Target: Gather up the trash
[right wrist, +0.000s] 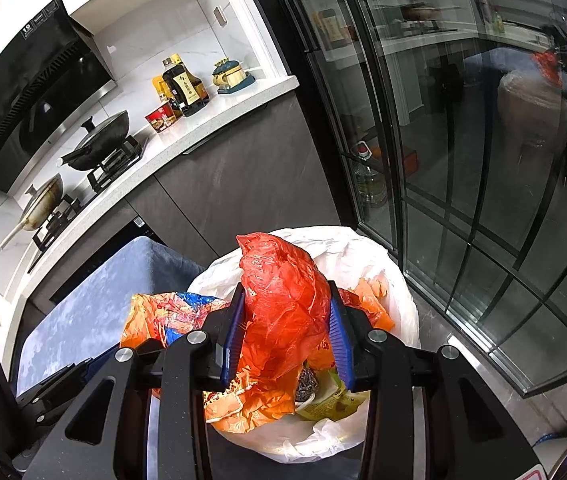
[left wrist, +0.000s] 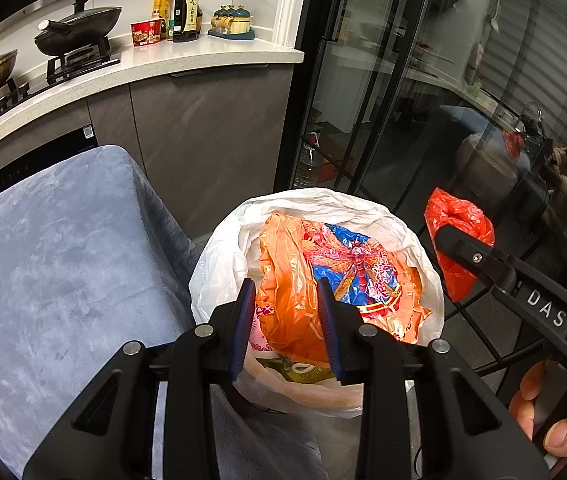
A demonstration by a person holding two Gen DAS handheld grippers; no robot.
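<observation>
A bin with a white liner stands on the floor below both grippers. My left gripper is shut on a crumpled orange plastic bag with a blue and red dragonfly print, held over the bin's mouth. In the right wrist view that orange bag hangs at the left rim of the liner. My right gripper is shut on a bunched red plastic bag above the bin. The left wrist view shows the red bag to the right of the bin, clamped in the right gripper.
A blue-grey cloth covers a surface left of the bin. Behind it a counter carries woks, a dark sauce bottle and a noodle cup. A black-framed glass door stands to the right. Inside the bin lie a yellow-green packet and a scourer.
</observation>
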